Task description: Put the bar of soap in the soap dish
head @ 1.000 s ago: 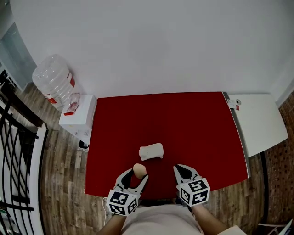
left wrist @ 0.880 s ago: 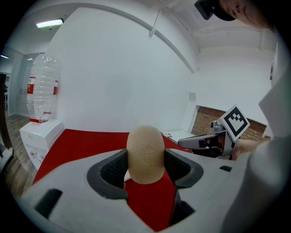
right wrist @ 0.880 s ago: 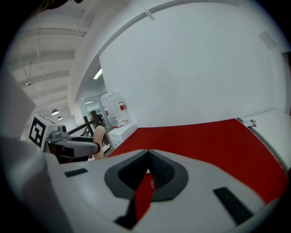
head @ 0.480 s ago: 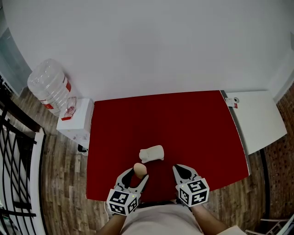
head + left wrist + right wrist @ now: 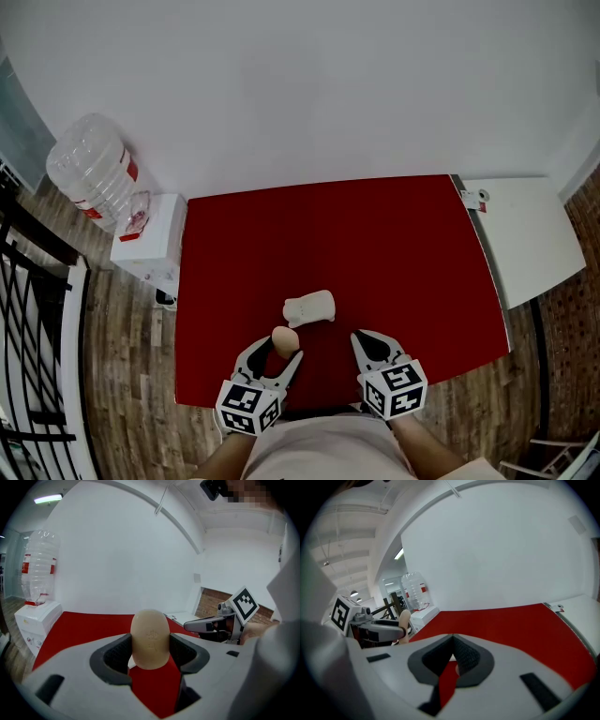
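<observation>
The peach oval bar of soap (image 5: 284, 340) stands on end between the jaws of my left gripper (image 5: 280, 350), which is shut on it just above the red table (image 5: 394, 244) near its front edge. In the left gripper view the soap (image 5: 150, 638) fills the gap between the dark pads. The white soap dish (image 5: 309, 307) lies on the table just beyond the soap, slightly to its right. My right gripper (image 5: 372, 345) hovers to the right of the left one, shut with nothing in it; its pads meet in the right gripper view (image 5: 452, 660).
A water bottle (image 5: 89, 173) stands on a white dispenser (image 5: 150, 239) left of the table. A white table (image 5: 520, 234) adjoins the red one on the right. Black railing (image 5: 28, 309) runs along the far left over wooden floor.
The head view has shifted a little. Both grippers, the soap and the dish keep nearly the same places.
</observation>
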Motion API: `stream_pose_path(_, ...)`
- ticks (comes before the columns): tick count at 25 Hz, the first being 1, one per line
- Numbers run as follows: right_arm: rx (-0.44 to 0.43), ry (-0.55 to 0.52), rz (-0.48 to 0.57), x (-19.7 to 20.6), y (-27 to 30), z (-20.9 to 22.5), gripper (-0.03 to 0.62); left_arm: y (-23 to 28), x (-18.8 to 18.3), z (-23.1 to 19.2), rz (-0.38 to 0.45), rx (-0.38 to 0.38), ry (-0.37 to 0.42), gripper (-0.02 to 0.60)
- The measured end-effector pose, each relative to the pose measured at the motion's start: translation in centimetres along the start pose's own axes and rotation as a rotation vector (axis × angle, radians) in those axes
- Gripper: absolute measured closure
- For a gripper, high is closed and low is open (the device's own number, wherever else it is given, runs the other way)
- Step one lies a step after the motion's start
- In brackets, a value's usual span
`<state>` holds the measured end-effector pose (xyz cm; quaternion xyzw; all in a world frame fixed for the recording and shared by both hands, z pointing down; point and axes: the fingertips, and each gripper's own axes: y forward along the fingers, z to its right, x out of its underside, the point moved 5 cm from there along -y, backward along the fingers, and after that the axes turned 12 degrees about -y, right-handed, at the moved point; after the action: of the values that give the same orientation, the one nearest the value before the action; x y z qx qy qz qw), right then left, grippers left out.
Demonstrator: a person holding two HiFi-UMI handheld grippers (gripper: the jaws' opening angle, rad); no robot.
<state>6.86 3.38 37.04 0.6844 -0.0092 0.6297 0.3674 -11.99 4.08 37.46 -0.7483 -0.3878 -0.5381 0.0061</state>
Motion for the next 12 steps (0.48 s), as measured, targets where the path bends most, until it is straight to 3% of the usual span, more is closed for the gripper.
stream_pose_path(12,0.033,0.007,-0.012,-0.6,4.2,1.6,0.591,3.9,-1.6,-2.5,-0.017,0.002,0.005,0.321)
